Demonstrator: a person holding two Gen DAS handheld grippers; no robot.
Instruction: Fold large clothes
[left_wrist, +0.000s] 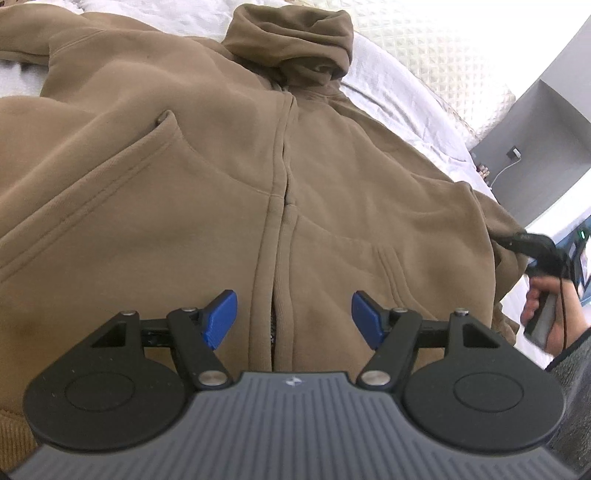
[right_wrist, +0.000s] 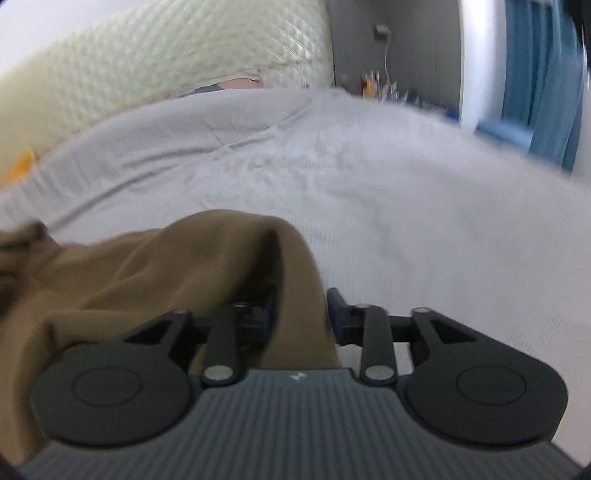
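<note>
Left fingers (left_wrist: 293, 319) spread – empty | right fingers (right_wrist: 301, 314) loosely around sleeve fold | brown hoodie (left_wrist: 207, 155) – zipped, flat.

Right gripper (right_wrist: 300, 314) jaws partly apart, brown hoodie (right_wrist: 155, 273) fold between them, grey bedspread (right_wrist: 369, 184) beyond

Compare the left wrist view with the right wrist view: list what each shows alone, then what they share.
Left wrist only: the hoodie's hood, its closed front zip, a pocket, and the open left claw with nothing between its pads.
Right wrist only: blue curtain, and the right claw with a fold of brown cloth between its pads.
Both: brown hoodie, pale bedspread, quilted headboard.
</note>
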